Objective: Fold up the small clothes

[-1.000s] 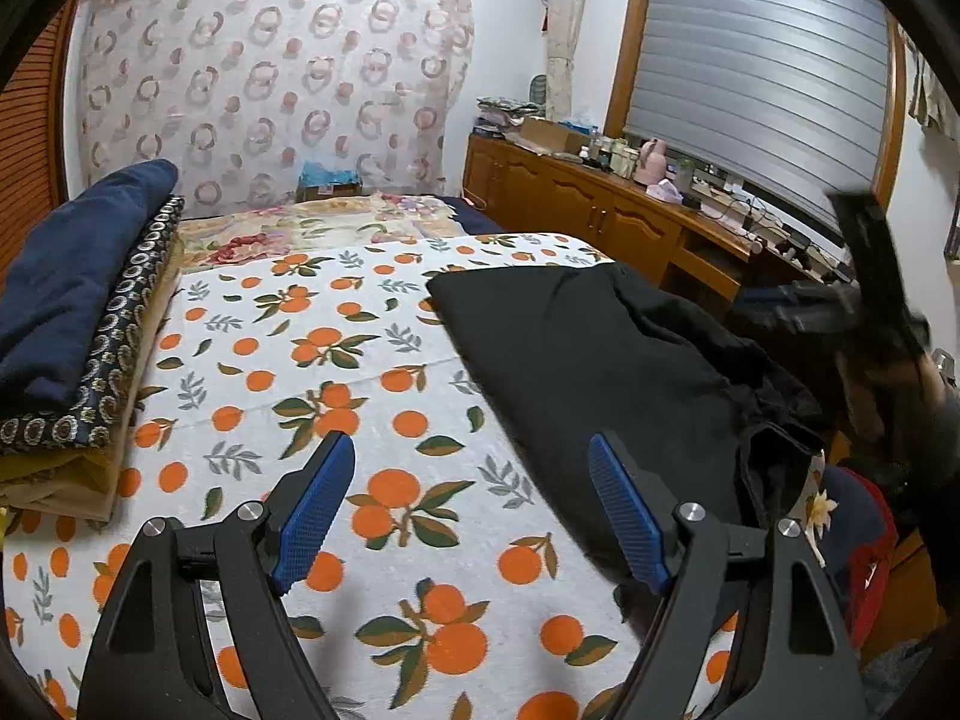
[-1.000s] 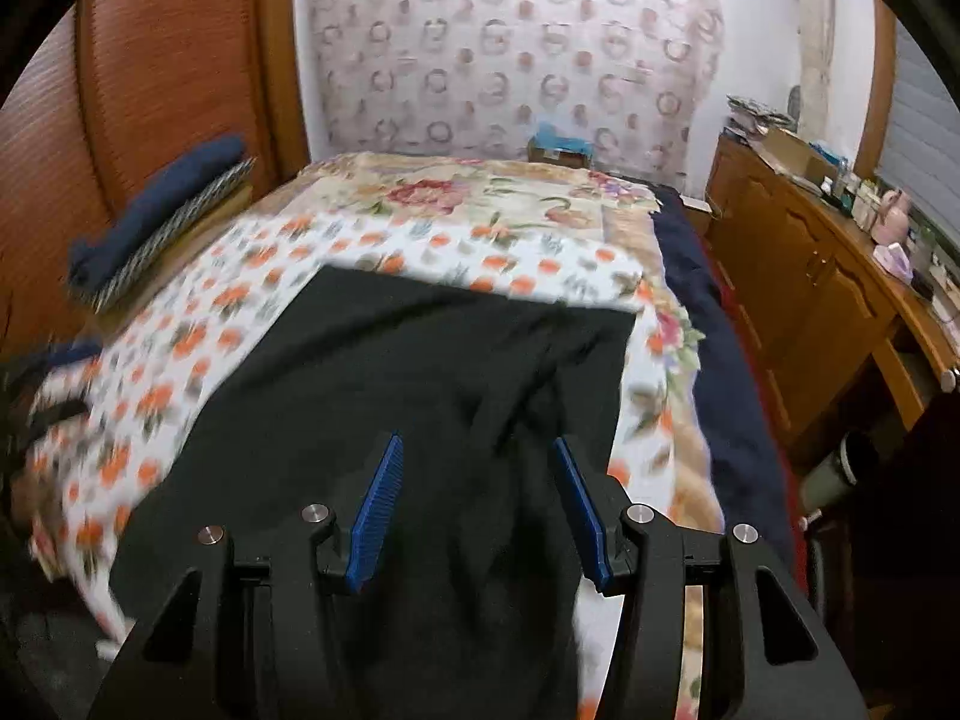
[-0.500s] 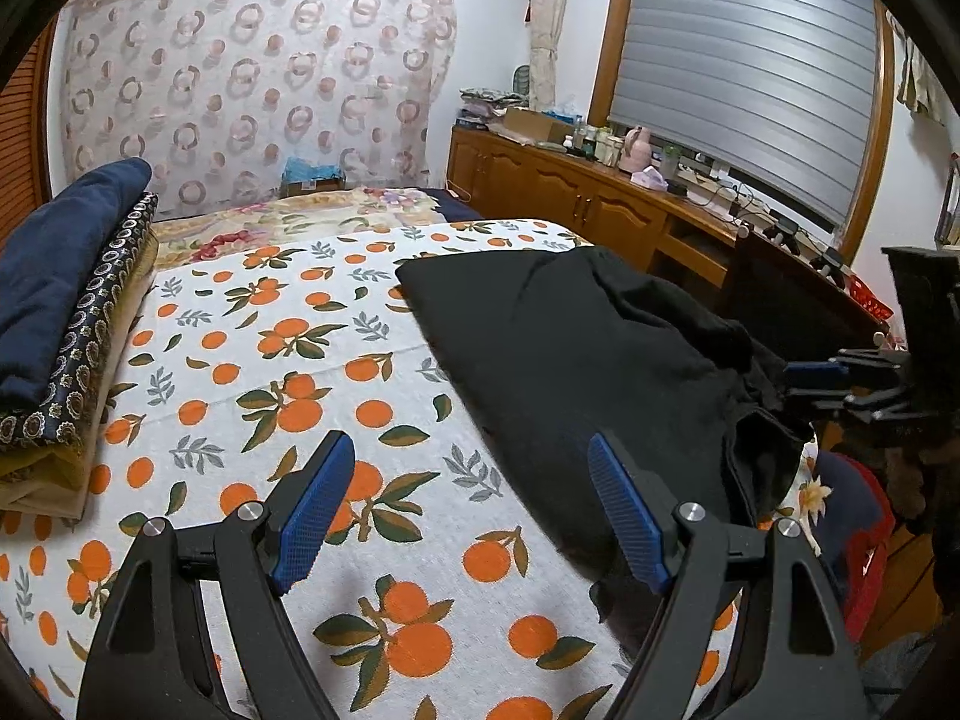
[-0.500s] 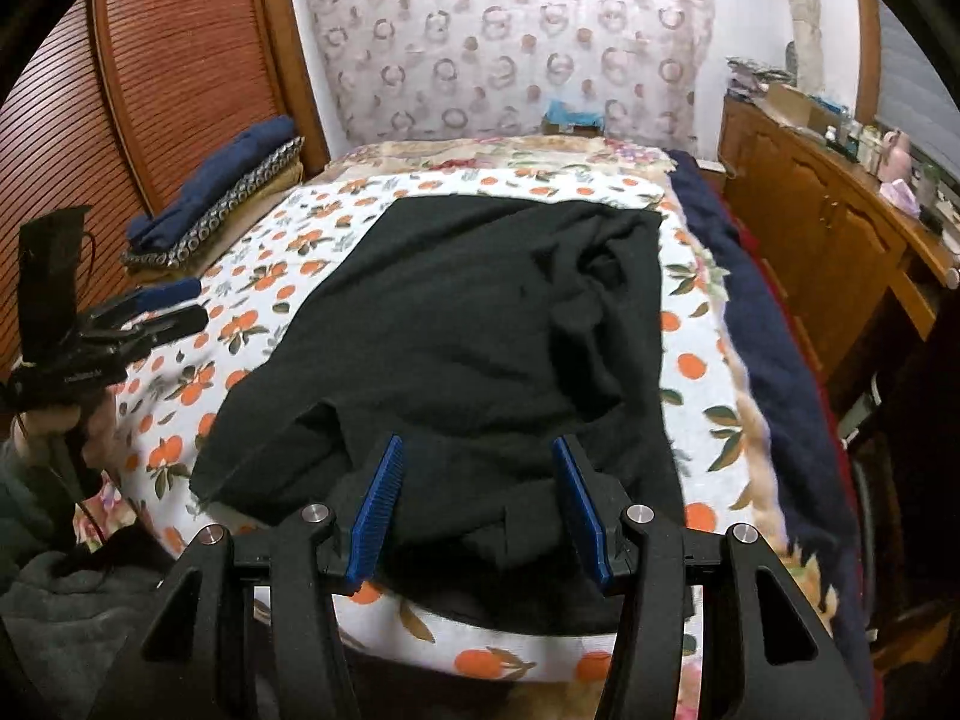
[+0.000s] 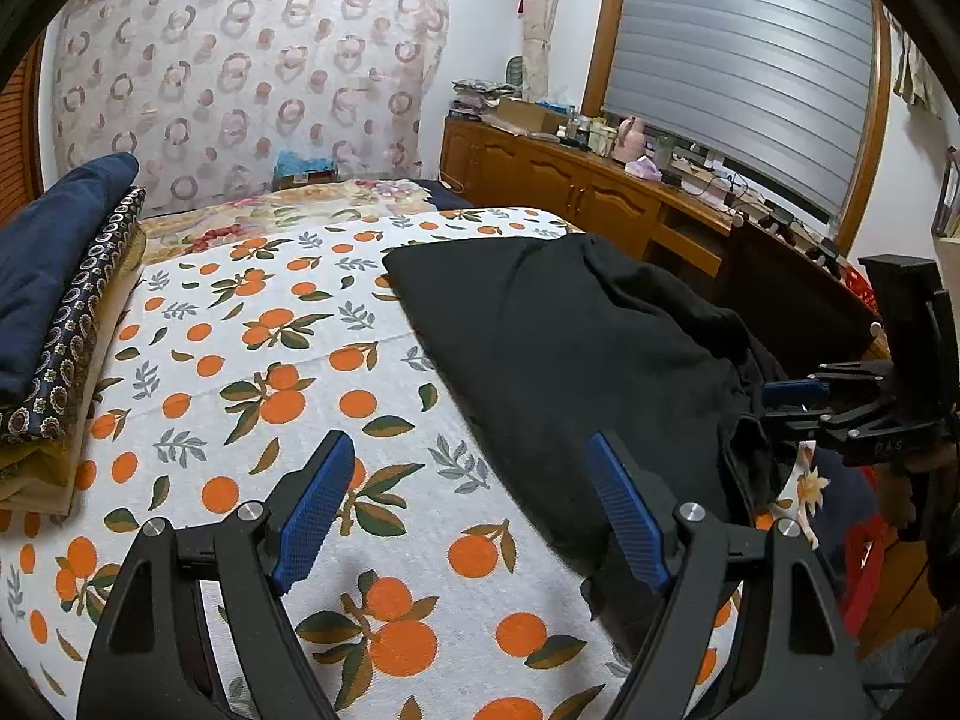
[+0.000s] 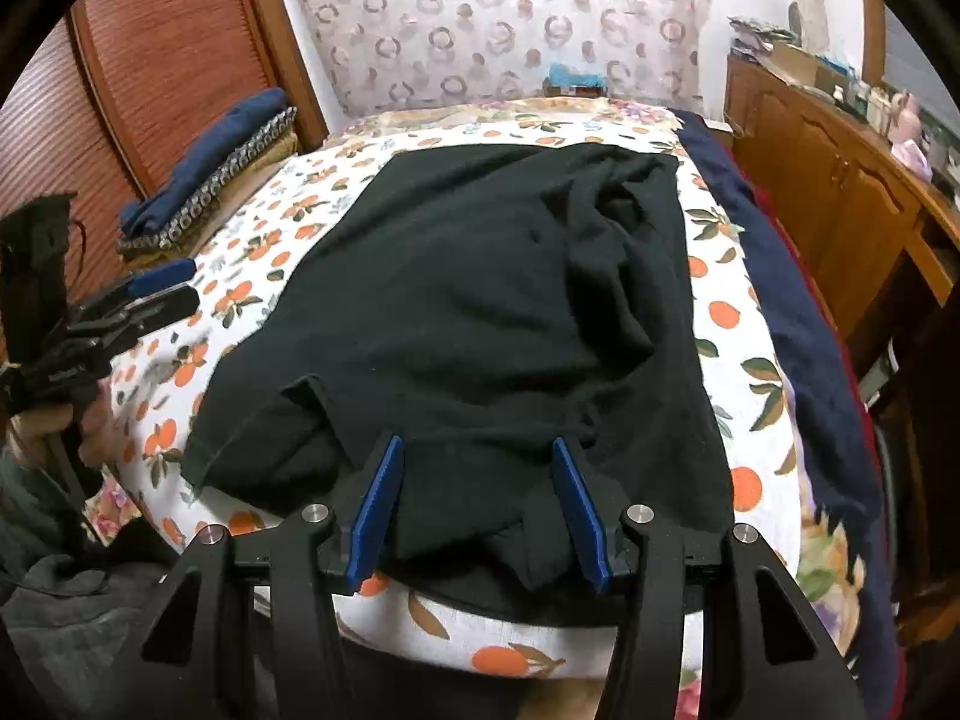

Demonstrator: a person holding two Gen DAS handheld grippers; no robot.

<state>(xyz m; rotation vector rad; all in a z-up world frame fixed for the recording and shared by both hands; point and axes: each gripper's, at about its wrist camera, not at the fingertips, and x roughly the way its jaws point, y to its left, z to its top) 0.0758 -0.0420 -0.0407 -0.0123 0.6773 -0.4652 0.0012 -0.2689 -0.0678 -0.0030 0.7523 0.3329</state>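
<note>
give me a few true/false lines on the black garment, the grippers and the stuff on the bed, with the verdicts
1. The black garment lies on the orange-print sheet. True.
2. The left gripper is shut on the garment. False: its jaws are open over bare sheet beside the garment.
3. The right gripper is open at the garment's near edge. True.
4. The garment is neatly folded into a small square. False: it lies spread out, with rumpled folds on its right side.
5. A stack of folded fabrics sits by the bed's left edge. True.
6. The window blind is rolled up. False: it is down.
</note>
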